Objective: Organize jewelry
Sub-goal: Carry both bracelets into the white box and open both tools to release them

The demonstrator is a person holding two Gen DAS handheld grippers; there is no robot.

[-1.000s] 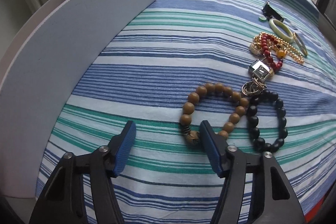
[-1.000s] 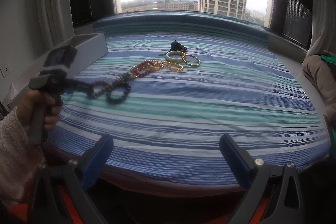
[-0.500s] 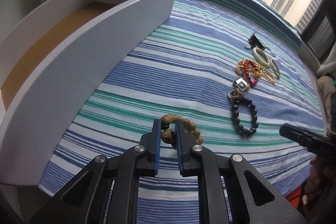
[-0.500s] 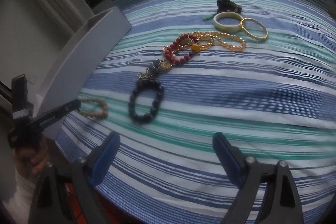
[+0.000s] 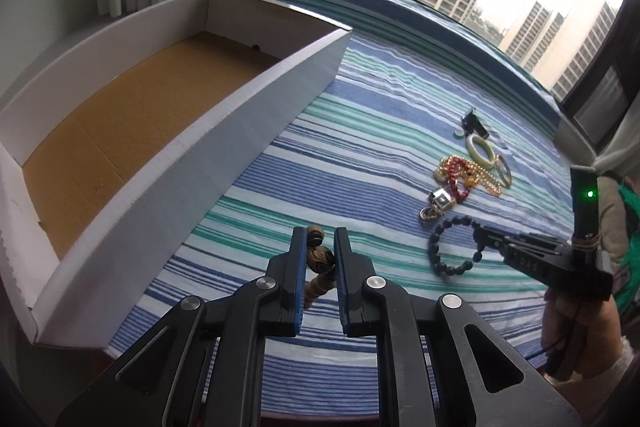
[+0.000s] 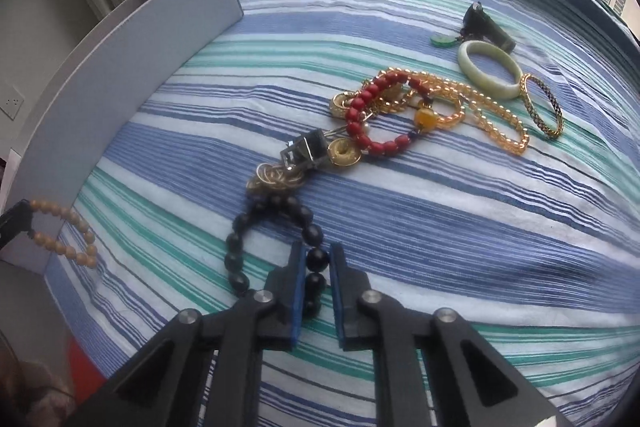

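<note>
1. Jewelry is split between the two tools: the left tool (image 5: 319, 247) is clamped on a tan wooden-bead bracelet (image 5: 319, 259), pinching its carved brown bead, with the rest of the loop hanging below the jaws, clear of the bed cover.
2. From the right wrist camera that bracelet shows as a loop of light beads (image 6: 64, 237) at 9 o'clock, held in the air by the black tip of the left tool, just in front of the box wall.
3. The right tool (image 6: 317, 263) has just been closing its jaws and now pinches a black round-bead bracelet (image 6: 272, 247) at one bead; the remainder of that loop lies on the blue, green and white striped bed cover (image 6: 420, 227).
4. Touching the black bracelet at 12 o'clock sits a cluster of small gold rings (image 6: 276, 181) with a square silver charm (image 6: 304, 153).
5. Further out, toward 1 o'clock, a red bead bracelet (image 6: 372, 123) lies tangled with an amber bead strand (image 6: 484, 111).
6. Beyond these, at 2 o'clock, a pale green jade bangle (image 6: 490, 69) touches a thin gold bangle (image 6: 544, 107), with a dark clip-like item (image 6: 486, 25) behind.
7. A white cardboard box with a brown floor (image 5: 140, 115) stands at 10 o'clock of the left tool, at the edge of the bed cover.
</note>
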